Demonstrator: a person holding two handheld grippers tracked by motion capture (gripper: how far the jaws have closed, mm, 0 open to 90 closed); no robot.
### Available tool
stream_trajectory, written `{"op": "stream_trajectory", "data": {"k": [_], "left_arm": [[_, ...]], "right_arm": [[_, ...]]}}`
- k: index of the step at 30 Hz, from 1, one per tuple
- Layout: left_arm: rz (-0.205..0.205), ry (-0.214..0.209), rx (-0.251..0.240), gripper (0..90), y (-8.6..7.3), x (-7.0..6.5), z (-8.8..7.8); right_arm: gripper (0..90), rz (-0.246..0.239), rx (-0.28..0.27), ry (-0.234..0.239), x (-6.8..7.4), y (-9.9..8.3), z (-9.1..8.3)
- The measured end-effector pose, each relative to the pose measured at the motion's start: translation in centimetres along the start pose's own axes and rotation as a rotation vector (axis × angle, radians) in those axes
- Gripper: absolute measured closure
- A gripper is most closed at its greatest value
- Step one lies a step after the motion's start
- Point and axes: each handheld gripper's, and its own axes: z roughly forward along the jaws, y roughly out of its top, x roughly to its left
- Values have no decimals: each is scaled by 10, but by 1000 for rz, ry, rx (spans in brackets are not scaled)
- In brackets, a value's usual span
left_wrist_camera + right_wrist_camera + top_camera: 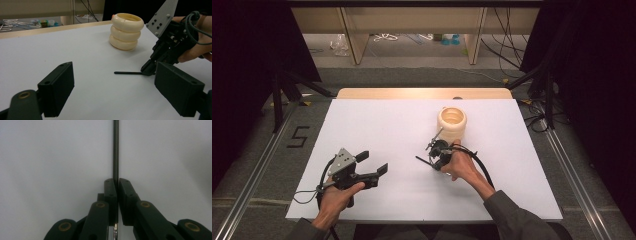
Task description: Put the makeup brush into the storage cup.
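Because the thin, straight black rod [116, 150] looks light, stiff and smooth, we judge it apt to swivel or slip in a pinch, so a hold well in from its end suits it; our right gripper [116, 185] has its jaws clamped on it, the rod running up the middle of the right gripper view. In the left gripper view it lies low over the white table sheet [82, 50], right of centre, pointing left from the right gripper [148, 70], below the cream ribbed ring-stack holder [126, 31]. Our left gripper [113, 87] stands wide open and empty across the bottom.
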Motion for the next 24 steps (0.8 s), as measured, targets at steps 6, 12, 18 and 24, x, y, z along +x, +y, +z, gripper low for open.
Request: {"op": "stream_trajectory", "data": {"k": [6, 12, 18, 24], "left_arm": [[0, -9, -6, 158, 0, 0, 1], [1, -8, 5, 158, 0, -1, 0], [-7, -27, 18, 158, -1, -3, 2], [22, -79, 60, 158, -3, -7, 6]], "right_arm": [[858, -44, -6, -1, -1, 1, -5], [858, -81, -39, 25, 2, -2, -20], [858, -130, -43, 35, 13, -3, -31], [857, -176, -47, 48, 21, -5, -36]]}}
